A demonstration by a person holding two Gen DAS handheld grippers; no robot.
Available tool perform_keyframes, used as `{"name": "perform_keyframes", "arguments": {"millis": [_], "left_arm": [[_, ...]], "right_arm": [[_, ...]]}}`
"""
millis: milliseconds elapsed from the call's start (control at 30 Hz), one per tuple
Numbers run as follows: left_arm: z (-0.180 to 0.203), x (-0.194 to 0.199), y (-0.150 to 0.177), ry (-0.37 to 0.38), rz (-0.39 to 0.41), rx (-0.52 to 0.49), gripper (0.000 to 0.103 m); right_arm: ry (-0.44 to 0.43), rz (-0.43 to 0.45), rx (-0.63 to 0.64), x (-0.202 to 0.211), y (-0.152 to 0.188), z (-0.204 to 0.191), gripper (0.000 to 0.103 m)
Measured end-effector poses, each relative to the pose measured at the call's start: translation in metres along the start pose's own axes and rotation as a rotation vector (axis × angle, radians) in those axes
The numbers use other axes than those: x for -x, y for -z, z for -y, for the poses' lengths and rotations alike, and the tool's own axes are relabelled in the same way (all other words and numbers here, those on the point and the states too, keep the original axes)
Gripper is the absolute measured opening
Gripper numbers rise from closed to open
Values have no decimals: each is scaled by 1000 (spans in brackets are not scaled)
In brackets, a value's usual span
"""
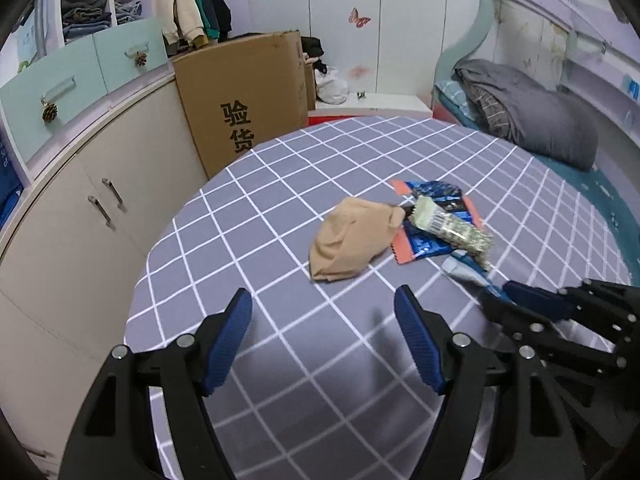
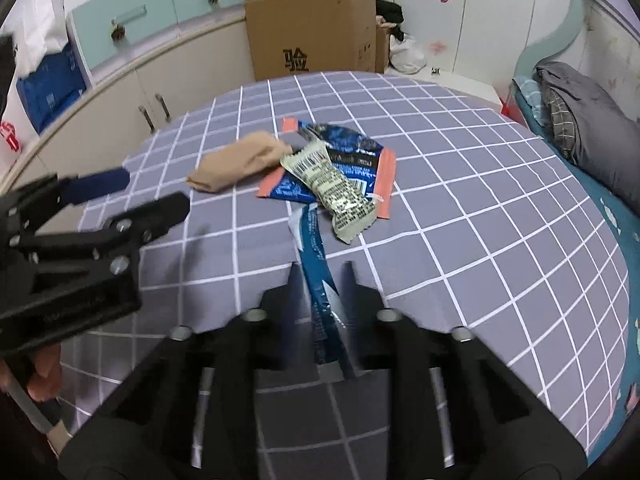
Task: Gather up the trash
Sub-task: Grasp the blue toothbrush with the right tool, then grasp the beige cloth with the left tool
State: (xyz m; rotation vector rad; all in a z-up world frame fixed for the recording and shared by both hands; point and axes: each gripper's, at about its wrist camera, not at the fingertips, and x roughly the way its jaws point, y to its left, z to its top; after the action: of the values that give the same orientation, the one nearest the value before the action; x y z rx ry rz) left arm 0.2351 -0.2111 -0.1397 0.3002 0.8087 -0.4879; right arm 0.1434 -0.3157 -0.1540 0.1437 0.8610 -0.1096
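Grey checked cloth (image 2: 460, 168) covers the table in a bedroom, with a small heap of trash lying mid-table: a tan wad (image 2: 240, 160), a blue-and-orange wrapper (image 2: 360, 152) and a pale printed wrapper (image 2: 336, 192) on top. Closed on the near end of a long blue wrapper strip (image 2: 316, 264) that trails toward the heap, the right gripper (image 2: 320, 276) looks to be mid-pickup. Just left of it the left gripper (image 1: 324, 340) hovers wide open and empty near the wad; next comes lifting the strip clear.

Checked table cloth (image 2: 460, 208) bears tan cloth (image 2: 236, 162), blue wrapper (image 2: 352, 148), cream wrapper (image 2: 340, 194).

On the table (image 2: 480, 200), the crumpled cloth (image 2: 236, 160) lies left of the overlapping wrappers (image 2: 340, 164).
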Motion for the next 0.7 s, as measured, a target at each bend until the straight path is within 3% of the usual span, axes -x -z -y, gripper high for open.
{"name": "perform_keyframes", "arguments": {"millis": [267,367,433,500,700], "left_arm": [[2,-35,-14,32,-39,-22,71],[10,-43,-18,50,-54,-35,61],[10,-44,-22,71,-57,-32,29],[9,-44,-23,56,-65,-16,5],[-9,-20,-11,69,-38,57,5]], "right_arm": [[-46,51,-66,7,-7,16,13],[-49,58,-67,7,-8,16,13],[-65,61,-71,9,-7,16,13],[-70,64,-69,11,-8,13,13],[-103,88,-57,26,-11,1,13]]}}
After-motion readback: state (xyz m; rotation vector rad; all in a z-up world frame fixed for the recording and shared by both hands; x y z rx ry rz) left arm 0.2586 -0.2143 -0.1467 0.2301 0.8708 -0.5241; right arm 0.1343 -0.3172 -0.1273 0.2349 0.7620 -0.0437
